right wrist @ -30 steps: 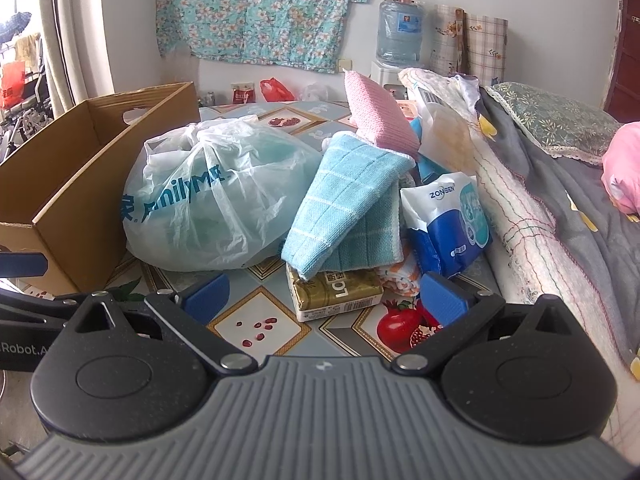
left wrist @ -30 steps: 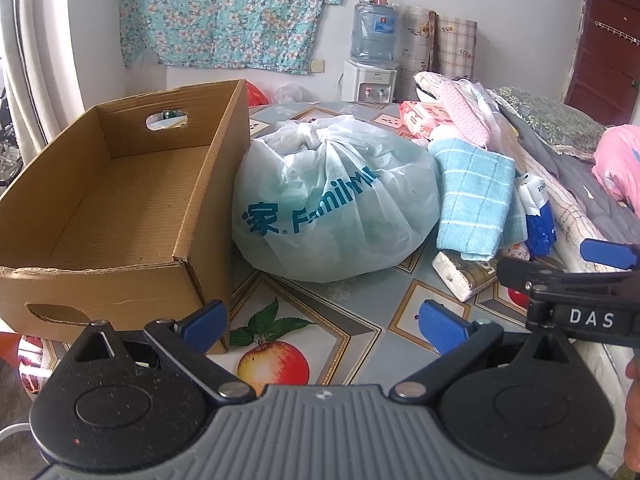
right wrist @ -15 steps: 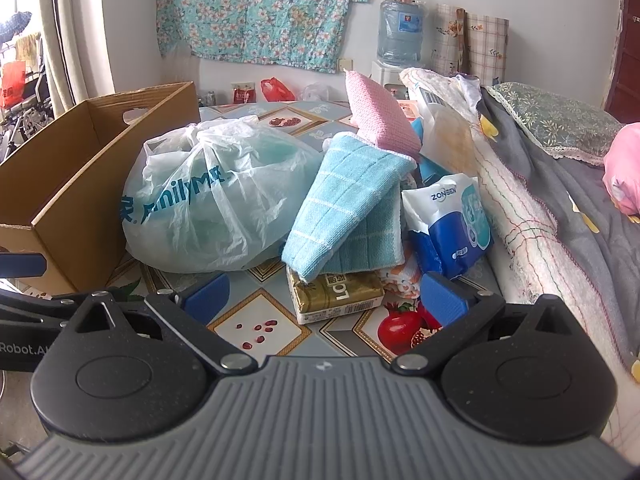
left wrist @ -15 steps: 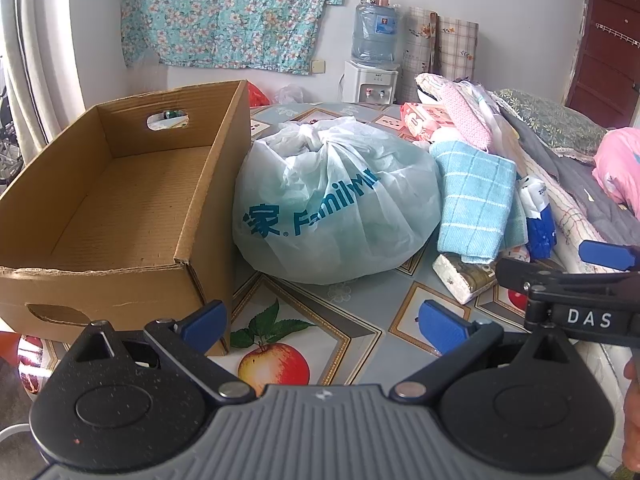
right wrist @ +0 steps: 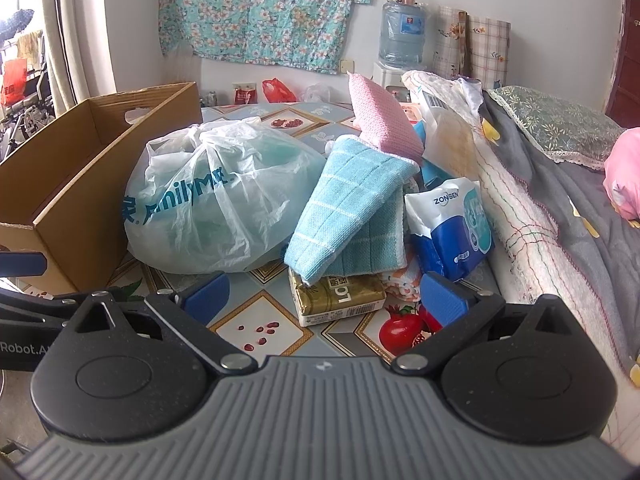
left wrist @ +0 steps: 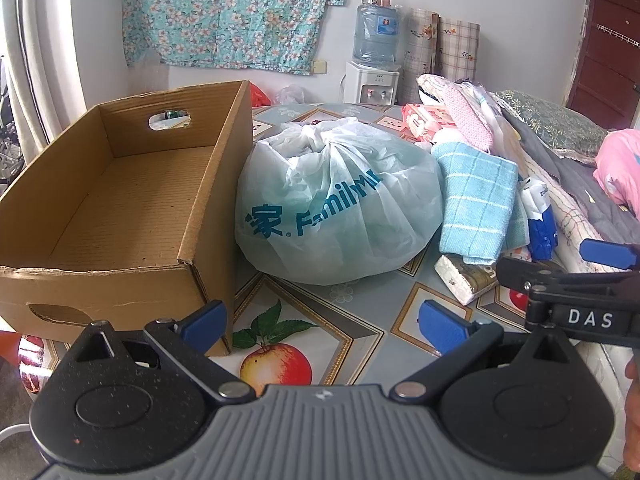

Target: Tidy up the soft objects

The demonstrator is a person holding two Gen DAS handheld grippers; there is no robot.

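Note:
An empty cardboard box [left wrist: 120, 200] stands on the left of the patterned table [left wrist: 360, 312]; it also shows in the right wrist view [right wrist: 80, 184]. Beside it lies a tied plastic bag [left wrist: 336, 212] [right wrist: 216, 208]. A folded blue towel [left wrist: 476, 200] [right wrist: 352, 208] leans on a gold tissue pack [right wrist: 340, 296], with a pink cloth [right wrist: 380, 120] behind and a blue-white tissue pack [right wrist: 452, 228] to the right. My left gripper [left wrist: 324, 322] is open and empty, short of the bag. My right gripper [right wrist: 324, 296] is open and empty, just short of the gold pack.
A bed with a quilted blanket [right wrist: 520, 208] and grey cover runs along the right of the table. A water dispenser [left wrist: 374, 60] stands at the back wall. The right gripper's fingers [left wrist: 608, 254] show at the right edge of the left wrist view.
Both grippers have drifted slightly; the objects sit a little lower and closer in the right wrist view. Nothing was taken hold of or moved.

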